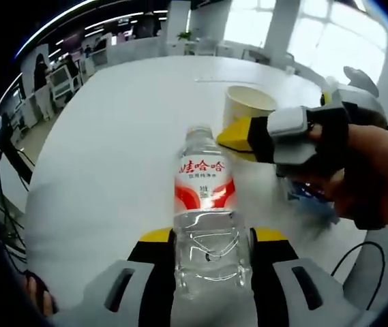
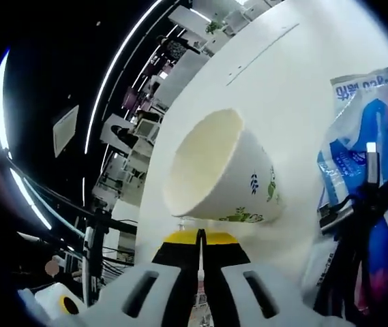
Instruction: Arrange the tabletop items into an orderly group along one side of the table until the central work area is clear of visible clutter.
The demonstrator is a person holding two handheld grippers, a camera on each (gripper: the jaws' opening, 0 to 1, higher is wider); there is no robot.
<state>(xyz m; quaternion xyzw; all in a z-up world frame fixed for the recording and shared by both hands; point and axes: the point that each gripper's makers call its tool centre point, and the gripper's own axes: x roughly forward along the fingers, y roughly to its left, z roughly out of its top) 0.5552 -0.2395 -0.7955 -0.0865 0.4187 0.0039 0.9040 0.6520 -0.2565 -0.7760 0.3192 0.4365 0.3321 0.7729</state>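
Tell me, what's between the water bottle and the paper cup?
In the left gripper view, the right tool's yellow tip sits between the water bottle and the paper cup, touching the cup's rim.

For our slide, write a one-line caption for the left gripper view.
Left tongs clamp a water bottle while the right tongs grip a paper cup.

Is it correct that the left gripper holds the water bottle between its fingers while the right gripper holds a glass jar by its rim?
Not quite. The left gripper does hold the water bottle, but the right gripper grips a paper cup by its rim, not a glass jar. The right gripper view shows this.
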